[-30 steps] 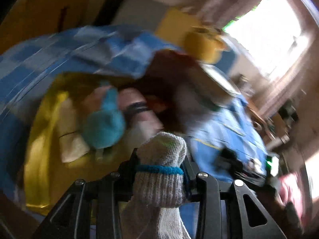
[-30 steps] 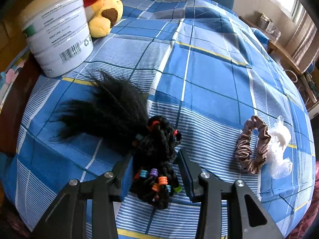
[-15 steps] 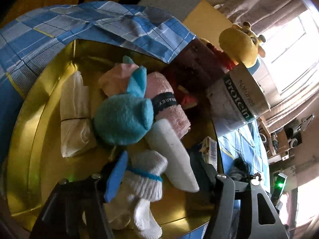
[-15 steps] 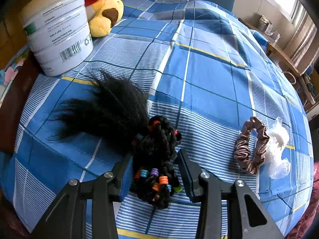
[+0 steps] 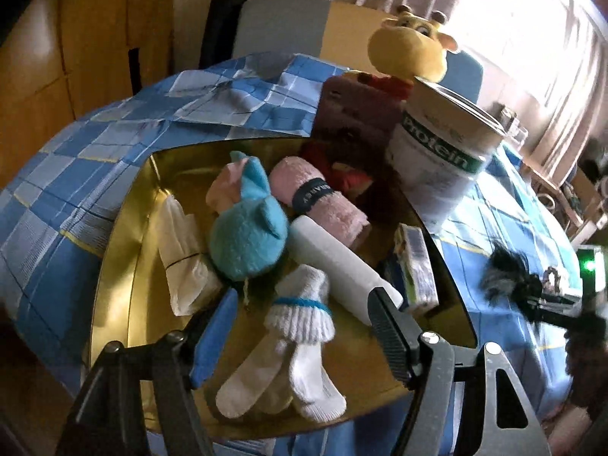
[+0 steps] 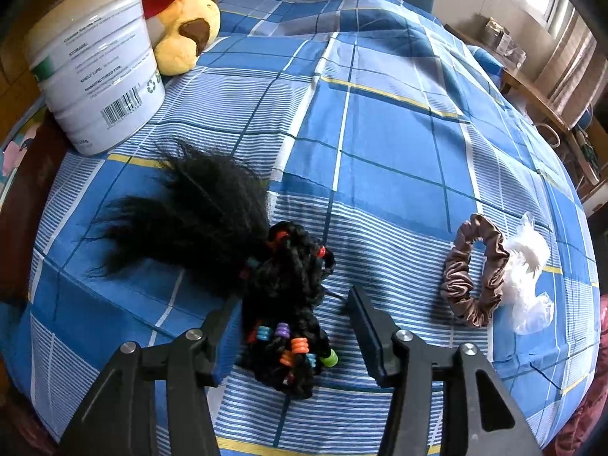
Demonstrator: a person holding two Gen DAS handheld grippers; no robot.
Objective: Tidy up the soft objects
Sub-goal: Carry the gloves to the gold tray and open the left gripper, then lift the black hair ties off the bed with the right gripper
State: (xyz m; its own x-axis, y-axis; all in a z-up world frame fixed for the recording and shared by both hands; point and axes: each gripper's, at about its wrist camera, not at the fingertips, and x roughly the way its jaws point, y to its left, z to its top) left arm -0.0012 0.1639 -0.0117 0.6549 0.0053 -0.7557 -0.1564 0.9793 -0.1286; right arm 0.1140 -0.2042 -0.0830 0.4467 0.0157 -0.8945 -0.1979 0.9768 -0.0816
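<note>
We see the white socks (image 5: 288, 345), banded in blue at the cuff, lying on the floor of the gold tray (image 5: 117, 258), between the two fingers of the left tool (image 5: 300, 336); its jaws are opening and neither pad presses on the socks. Just beyond the socks in the same tray lie a white roll (image 5: 342, 266), a teal plush toy (image 5: 247, 239), a pink rolled towel (image 5: 323, 201) with a dark band, and a folded white cloth (image 5: 182, 250) against the tray's left wall. A small box (image 5: 418, 266) stands against the right wall. Behind the tray we note a white protein tin (image 5: 444, 155) and a yellow plush animal (image 5: 410, 53), all resting on the bed with its blue checked sheet (image 5: 76, 159). In the right wrist view, the black braided hairpiece (image 6: 288, 311), threaded with coloured beads, lies on the sheet (image 6: 380, 133) between the fingers of the right tool (image 6: 298, 326); these jaws too are opening, with a visible gap on the right side, so the hairpiece is not clamped. Its loose black tuft spreads toward the tin (image 6: 95, 64). Well to the right lie a brown scrunchie (image 6: 475, 269) and, touching it, a white fluffy item (image 6: 528, 262). A yellow plush bear (image 6: 182, 11) leans beside the tin.
</note>
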